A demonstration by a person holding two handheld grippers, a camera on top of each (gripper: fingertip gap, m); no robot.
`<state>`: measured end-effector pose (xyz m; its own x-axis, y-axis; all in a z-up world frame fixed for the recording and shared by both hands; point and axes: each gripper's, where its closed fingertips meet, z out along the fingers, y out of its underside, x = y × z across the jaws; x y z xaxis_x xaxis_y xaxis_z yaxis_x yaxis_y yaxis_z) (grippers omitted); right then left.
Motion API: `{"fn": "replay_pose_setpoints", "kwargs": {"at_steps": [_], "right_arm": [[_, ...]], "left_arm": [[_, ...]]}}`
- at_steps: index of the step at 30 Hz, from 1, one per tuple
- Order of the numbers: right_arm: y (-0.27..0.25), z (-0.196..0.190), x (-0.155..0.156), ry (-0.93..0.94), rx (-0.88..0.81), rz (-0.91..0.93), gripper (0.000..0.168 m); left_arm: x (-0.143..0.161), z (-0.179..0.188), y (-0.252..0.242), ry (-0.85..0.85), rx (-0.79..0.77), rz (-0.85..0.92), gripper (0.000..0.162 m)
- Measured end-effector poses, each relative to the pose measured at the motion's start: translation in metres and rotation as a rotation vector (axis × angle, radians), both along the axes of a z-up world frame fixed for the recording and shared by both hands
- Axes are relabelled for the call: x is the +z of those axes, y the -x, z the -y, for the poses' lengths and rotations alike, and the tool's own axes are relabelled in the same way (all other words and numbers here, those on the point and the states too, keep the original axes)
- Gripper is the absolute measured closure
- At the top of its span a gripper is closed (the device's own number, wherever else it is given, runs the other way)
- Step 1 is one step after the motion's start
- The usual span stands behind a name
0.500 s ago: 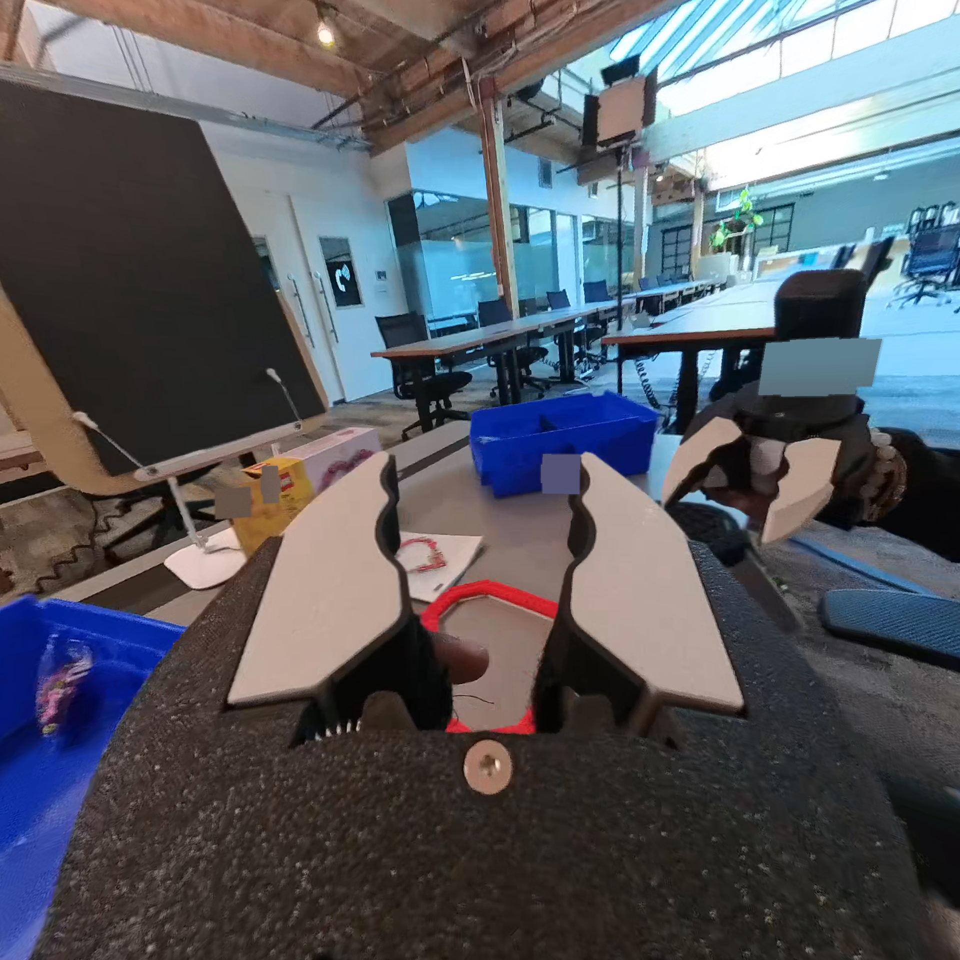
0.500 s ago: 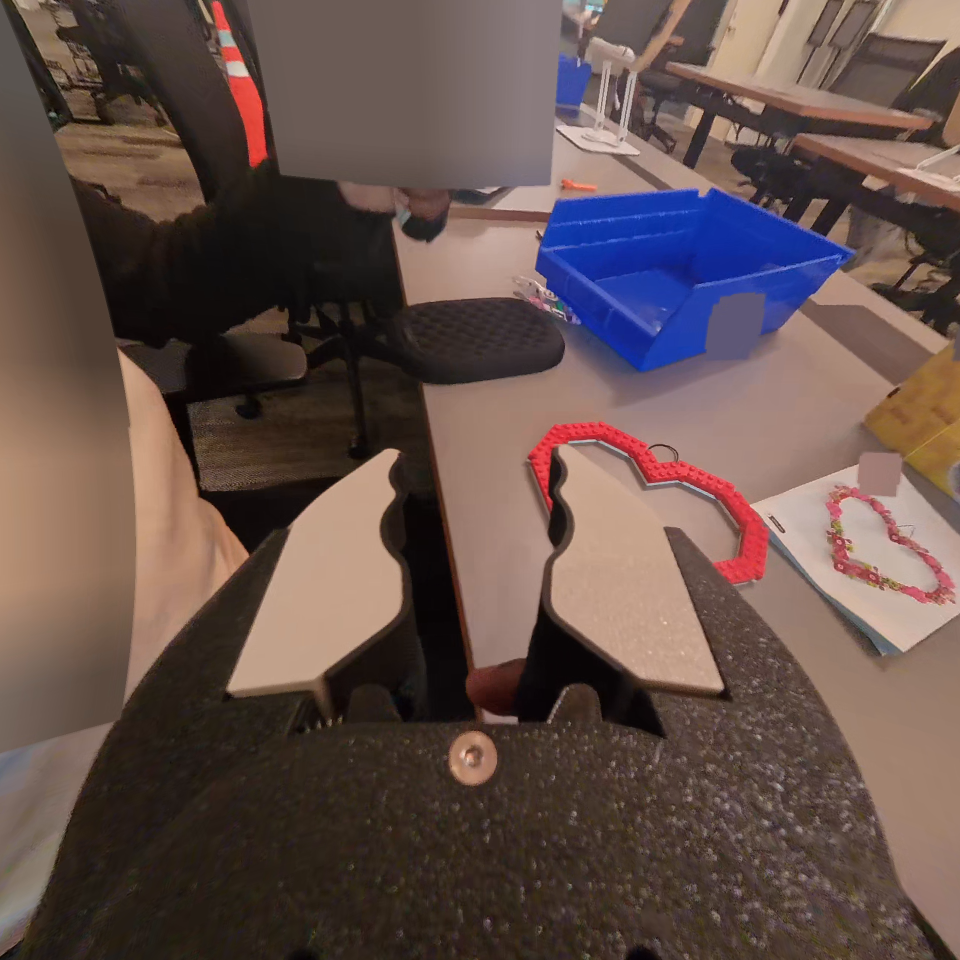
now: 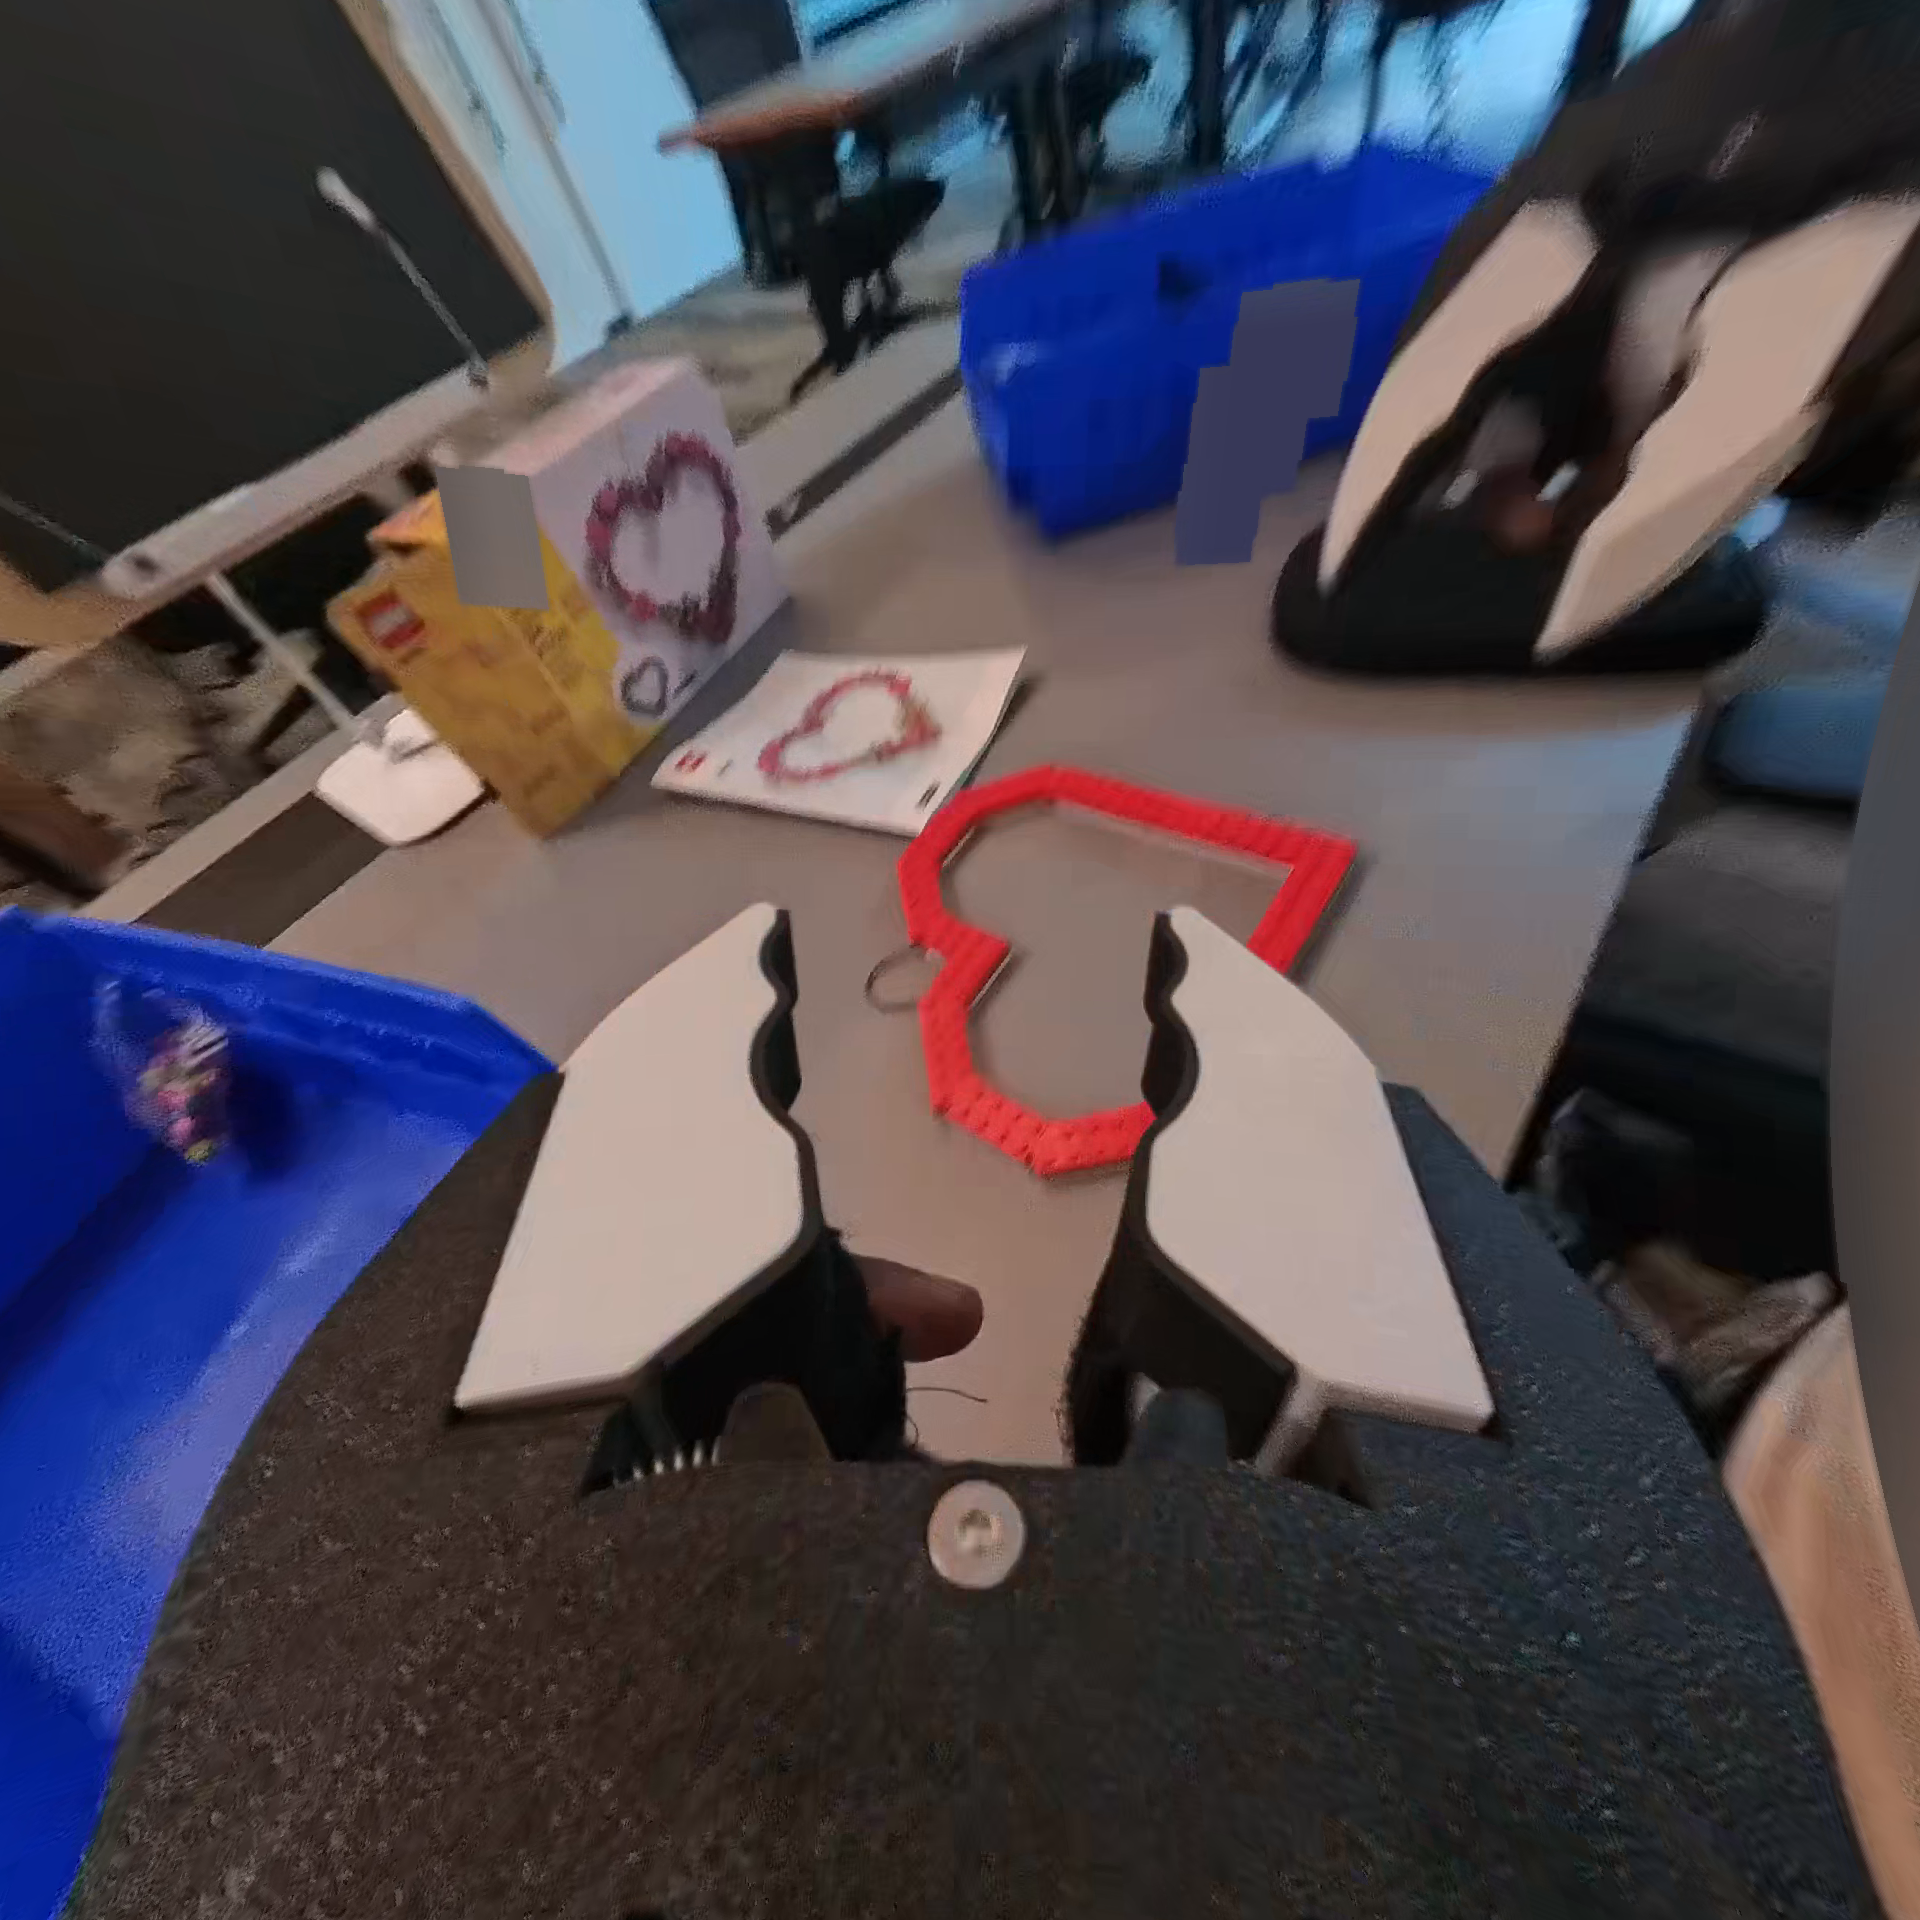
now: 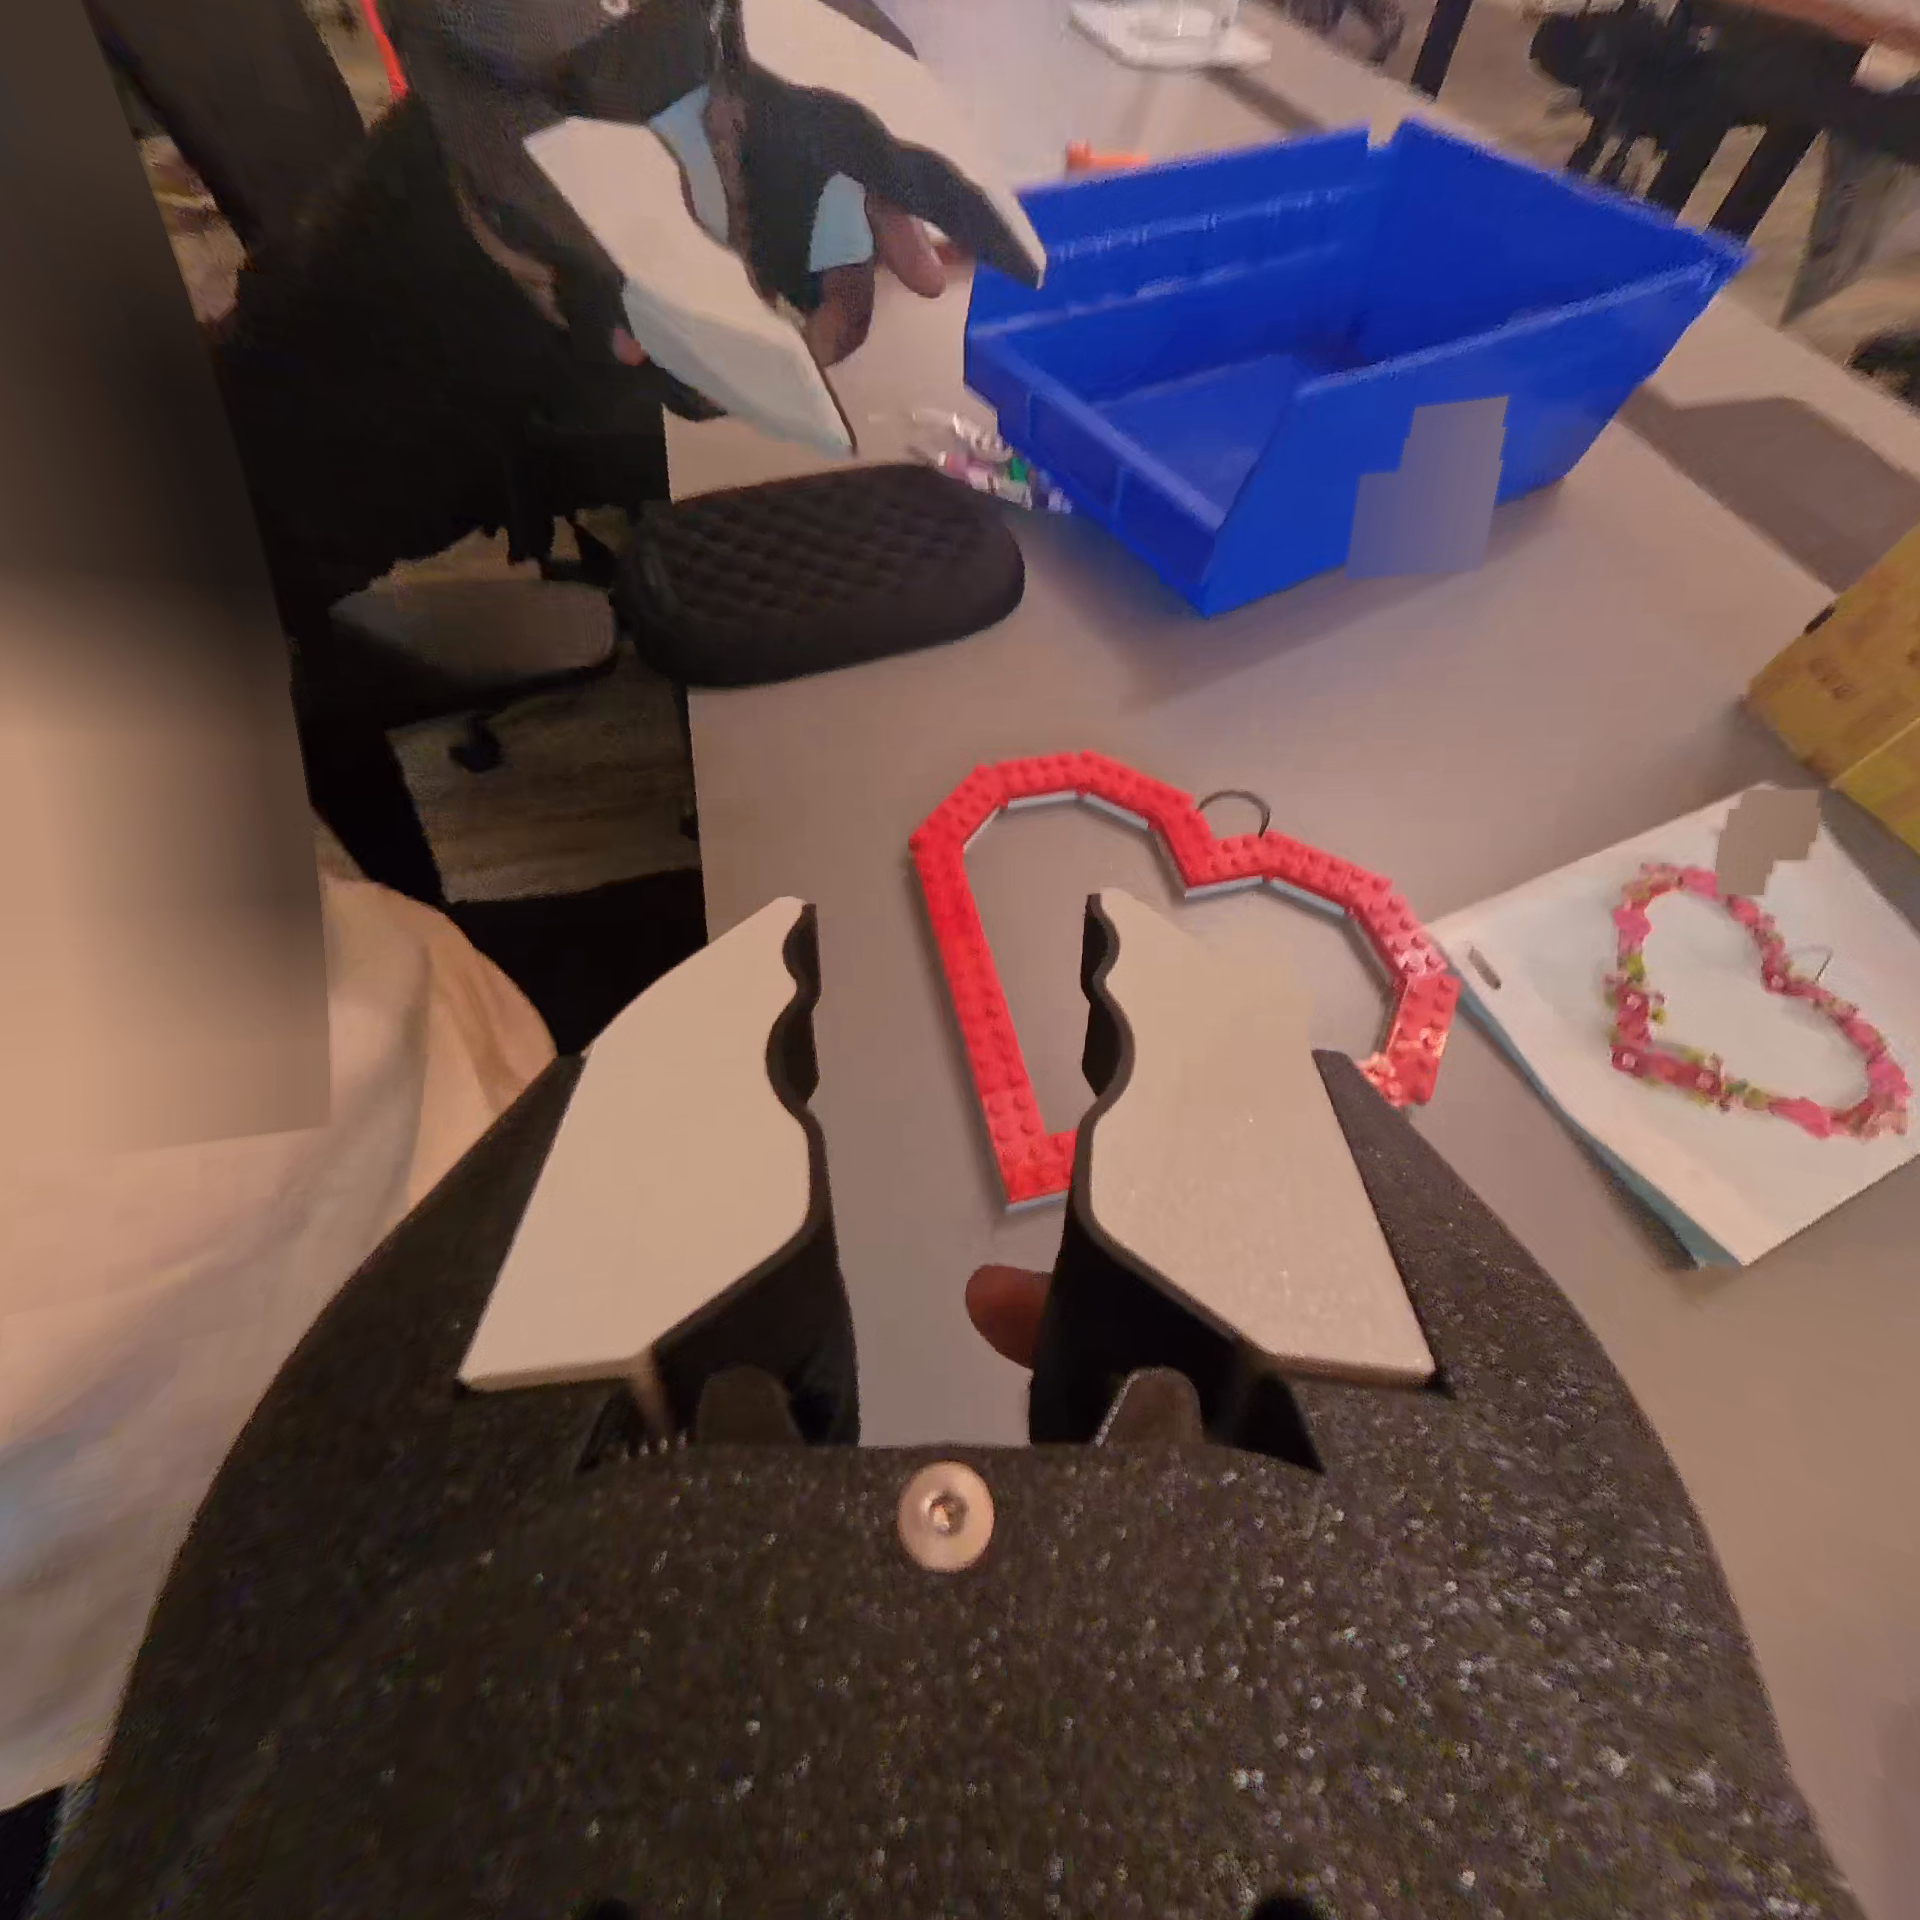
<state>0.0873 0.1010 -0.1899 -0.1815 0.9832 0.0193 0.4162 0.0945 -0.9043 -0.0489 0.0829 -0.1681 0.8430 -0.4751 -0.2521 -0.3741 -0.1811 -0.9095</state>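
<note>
The left gripper (image 3: 971,925) has its jaws wide apart with nothing between them, and it hangs over the grey table (image 3: 1195,644). The right gripper (image 4: 945,914) is also spread wide and holds nothing. Just past both sets of fingers lies a red heart (image 3: 1132,821) made of studded bricks, flat on the table, with a small wire ring (image 3: 899,977) at its notch. In the left view the heart sits ahead and a bit right, and its near end slips behind the right finger. In the right view the heart (image 4: 977,935) shows its studs clearly, and its point hides behind the right finger. Beside the heart is a white booklet (image 4: 1704,1101) with a pink heart picture. Only the left view shows the box (image 3: 613,551), yellow and white, standing behind the booklet, and a blue bin (image 3: 156,1226) close on the left with a little bag (image 3: 177,1081) of bits in it. It also shows the right gripper (image 3: 1579,499) far off, in front of another blue bin (image 3: 1101,364). Only the right view looks down into a blue bin (image 4: 1351,343), and it shows a black chair arm pad (image 4: 821,571) at the table edge with small bags (image 4: 977,468) next to it. The left gripper (image 4: 800,239) floats above that pad, blurry
</note>
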Motion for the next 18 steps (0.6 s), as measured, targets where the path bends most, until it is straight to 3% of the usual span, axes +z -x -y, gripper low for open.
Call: {"fn": "replay_pose_setpoints", "kwargs": {"at_steps": [4, 8, 11, 18], "right_arm": [[-0.005, -0.006, -0.003, -0.065, -0.005, 0.095, 0.125], [0.002, -0.025, -0.016, -0.270, 0.139, 0.326, 0.128], [0.028, -0.059, -0.038, -0.397, 0.267, 0.463, 0.129], [0.110, -0.118, -0.107, -0.433, 0.536, 0.588, 0.134]], "left_arm": [[-0.046, -0.009, -0.013, 0.137, 0.009, -0.088, 0.110], [-0.084, -0.025, -0.004, 0.292, 0.049, -0.230, 0.118], [-0.093, -0.043, 0.000, 0.326, 0.045, -0.229, 0.127], [-0.110, -0.083, 0.000, 0.363, -0.010, -0.253, 0.136]]}}
